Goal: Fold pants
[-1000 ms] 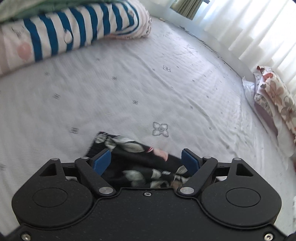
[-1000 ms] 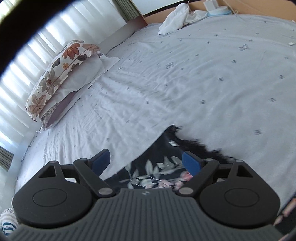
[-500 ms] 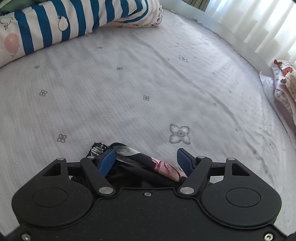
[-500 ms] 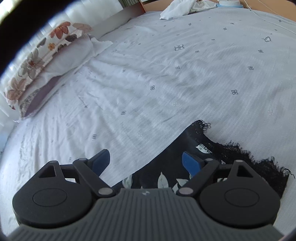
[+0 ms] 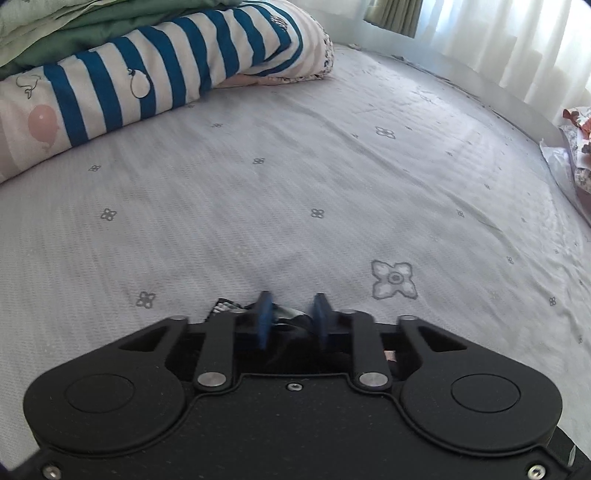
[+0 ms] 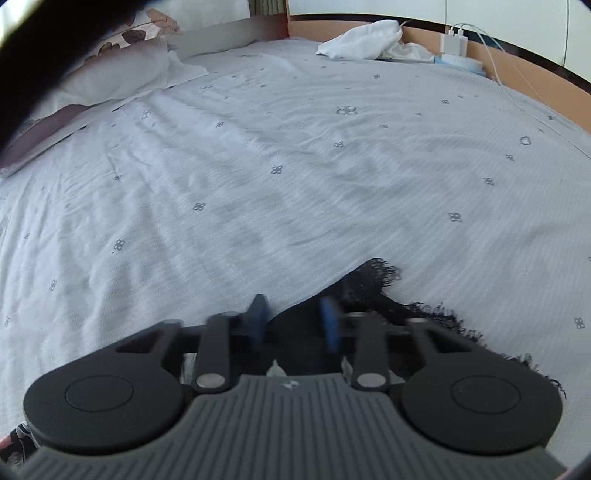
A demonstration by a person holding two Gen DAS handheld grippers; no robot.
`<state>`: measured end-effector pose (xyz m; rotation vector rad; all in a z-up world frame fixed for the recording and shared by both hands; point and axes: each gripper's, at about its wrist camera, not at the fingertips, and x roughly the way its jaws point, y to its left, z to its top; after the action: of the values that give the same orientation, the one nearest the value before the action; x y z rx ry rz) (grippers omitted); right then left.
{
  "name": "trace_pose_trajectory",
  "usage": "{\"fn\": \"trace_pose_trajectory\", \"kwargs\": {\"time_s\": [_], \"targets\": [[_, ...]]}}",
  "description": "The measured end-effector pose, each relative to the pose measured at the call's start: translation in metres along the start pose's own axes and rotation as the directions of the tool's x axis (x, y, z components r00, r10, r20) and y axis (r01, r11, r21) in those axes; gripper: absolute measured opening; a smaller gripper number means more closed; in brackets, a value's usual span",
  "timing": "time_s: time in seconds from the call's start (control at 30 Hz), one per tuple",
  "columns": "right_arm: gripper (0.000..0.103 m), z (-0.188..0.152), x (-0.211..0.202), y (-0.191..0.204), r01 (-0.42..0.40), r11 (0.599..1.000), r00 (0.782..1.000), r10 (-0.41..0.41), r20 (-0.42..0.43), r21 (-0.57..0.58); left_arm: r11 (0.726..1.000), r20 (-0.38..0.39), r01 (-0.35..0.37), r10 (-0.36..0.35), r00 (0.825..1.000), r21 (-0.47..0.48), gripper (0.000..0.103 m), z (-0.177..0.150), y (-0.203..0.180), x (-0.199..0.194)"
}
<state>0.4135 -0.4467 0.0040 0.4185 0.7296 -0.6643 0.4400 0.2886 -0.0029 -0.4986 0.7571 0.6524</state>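
The pants are dark floral fabric with a frayed black hem (image 6: pixel 373 284), lying on the pale grey bed sheet (image 5: pixel 295 166). In the left wrist view only a small bunched edge of the pants (image 5: pixel 226 306) shows. My left gripper (image 5: pixel 291 319) is closing, and its blue pads pinch that bunch. In the right wrist view my right gripper (image 6: pixel 293 319) is closing too, with the black cloth's edge between its blurred blue pads. Most of the garment is hidden under both gripper bodies.
A blue-and-white striped pillow (image 5: pixel 166 74) and a green quilt (image 5: pixel 74 33) lie at the far left. A floral pillow (image 6: pixel 122 70), a white cloth (image 6: pixel 362 40) and plugged-in chargers (image 6: pixel 456 40) line the bed's far edges. Curtains (image 5: pixel 517 48) hang behind.
Both grippers dropped closer to the sheet and their jaws went from wide open to nearly shut over the pants' edge. The right one slid along to the frayed hem.
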Motion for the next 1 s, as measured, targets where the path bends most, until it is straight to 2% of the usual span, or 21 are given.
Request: {"fn": "trace_pose_trajectory", "kwargs": {"time_s": [0.03, 0.1, 0.2, 0.5, 0.57, 0.63, 0.67, 0.7, 0.73, 0.87, 0.93, 1.0], "targets": [[0.004, 0.001, -0.001, -0.004, -0.015, 1.0, 1.0, 0.015, -0.004, 0.022, 1.0, -0.003, 0.013, -0.013, 1.0, -0.017, 0.009, 0.001, 0.004, -0.001], [0.002, 0.004, -0.004, -0.014, -0.025, 0.996, 1.0, 0.027, -0.015, 0.082, 0.997, -0.009, 0.045, -0.045, 0.999, -0.059, 0.003, 0.003, 0.015, -0.004], [0.002, 0.007, -0.011, -0.025, -0.053, 0.99, 0.998, 0.056, -0.02, 0.13, 0.994, -0.012, 0.071, -0.072, 0.997, -0.079, 0.001, 0.005, 0.023, -0.011], [0.002, 0.024, -0.062, -0.051, -0.057, 0.993, 0.997, 0.052, 0.057, 0.106, 0.989, 0.035, 0.133, -0.131, 0.991, -0.06, 0.001, 0.014, 0.033, -0.054], [0.013, 0.027, -0.065, -0.058, -0.115, 0.983, 0.993, 0.116, 0.0, 0.141, 0.99, 0.037, 0.138, -0.137, 0.99, -0.042, 0.001, 0.014, 0.034, -0.062], [0.028, 0.025, -0.063, -0.059, -0.183, 0.963, 0.979, 0.198, -0.058, 0.199, 0.989, 0.043, 0.145, -0.143, 0.989, -0.036, 0.001, 0.015, 0.035, -0.068], [0.038, 0.023, -0.063, -0.057, -0.211, 0.953, 0.97, 0.231, -0.073, 0.216, 0.988, 0.046, 0.148, -0.146, 0.988, -0.036, 0.001, 0.015, 0.036, -0.071], [0.062, 0.021, -0.063, -0.051, -0.238, 0.947, 0.961, 0.262, -0.089, 0.217, 0.988, 0.046, 0.15, -0.149, 0.988, -0.039, 0.001, 0.015, 0.037, -0.073], [0.068, 0.02, -0.062, -0.043, -0.271, 0.94, 0.949, 0.297, -0.106, 0.209, 0.987, 0.045, 0.154, -0.152, 0.987, -0.042, 0.001, 0.016, 0.038, -0.075], [0.074, 0.01, -0.059, -0.003, -0.364, 0.91, 0.901, 0.398, -0.174, 0.197, 0.985, 0.045, 0.168, -0.166, 0.985, -0.034, 0.001, 0.018, 0.042, -0.077], [0.078, 0.002, -0.055, 0.021, -0.412, 0.891, 0.866, 0.448, -0.222, 0.19, 0.985, 0.044, 0.169, -0.168, 0.985, -0.035, 0.001, 0.019, 0.044, -0.075], [0.079, -0.007, -0.053, 0.045, -0.427, 0.885, 0.849, 0.463, -0.254, 0.184, 0.984, 0.037, 0.172, -0.171, 0.985, -0.04, 0.001, 0.019, 0.047, -0.073]]}}
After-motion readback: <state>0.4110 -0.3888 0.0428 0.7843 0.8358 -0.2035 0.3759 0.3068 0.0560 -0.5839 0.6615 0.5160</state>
